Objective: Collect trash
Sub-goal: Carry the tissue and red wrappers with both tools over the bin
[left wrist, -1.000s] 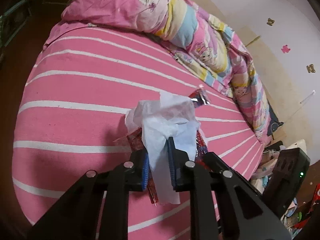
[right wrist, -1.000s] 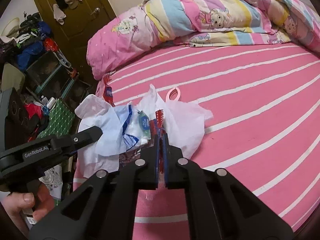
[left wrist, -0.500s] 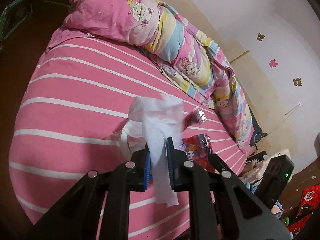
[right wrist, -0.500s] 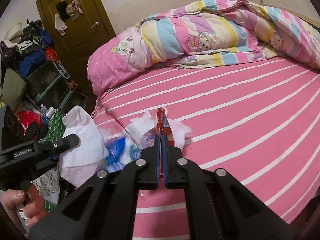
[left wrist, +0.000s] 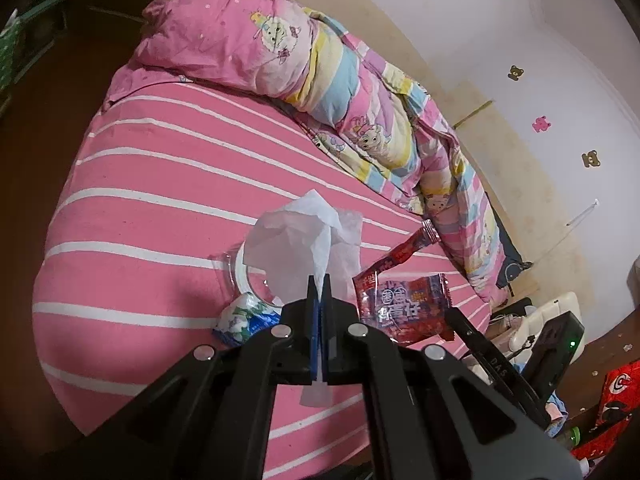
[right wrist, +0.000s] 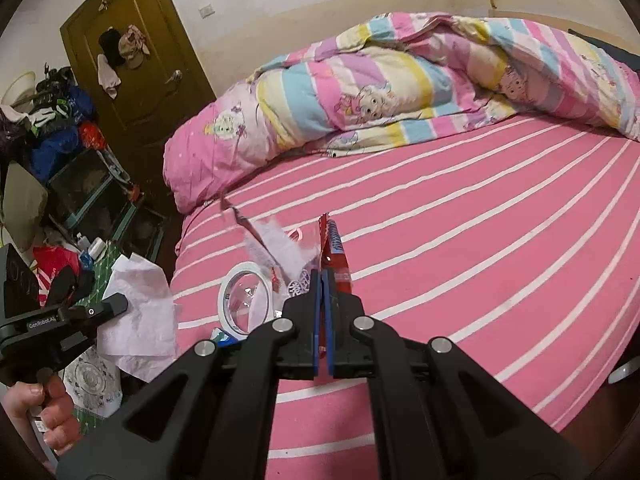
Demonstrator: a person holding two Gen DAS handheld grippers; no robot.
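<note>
I now have both grippers up off the bed (left wrist: 168, 184), each carrying something. My left gripper (left wrist: 319, 286), which was only loosely around the white tissue (left wrist: 292, 240) a second ago, has pinched fully together on it, so the tissue stands in a crumpled plume above the fingertips with a tail hanging below. My right gripper (right wrist: 322, 280) stays clamped on the red snack wrapper (right wrist: 336, 256), lifted edge-on. As the two rose and drew apart, the heap they were sharing has come undone: a roll of clear tape (left wrist: 240, 276), a blue-and-white packet (left wrist: 248, 320) and a second red wrapper (left wrist: 404, 304) are now exposed just beside each other on the striped sheet. In the right view there is a blurred pale scrap (right wrist: 276, 248) near the wrapper; I cannot tell whether it hangs from my grip or is falling. I judge two pieces are secured and ready for a bin, with the rest needing another pass.
</note>
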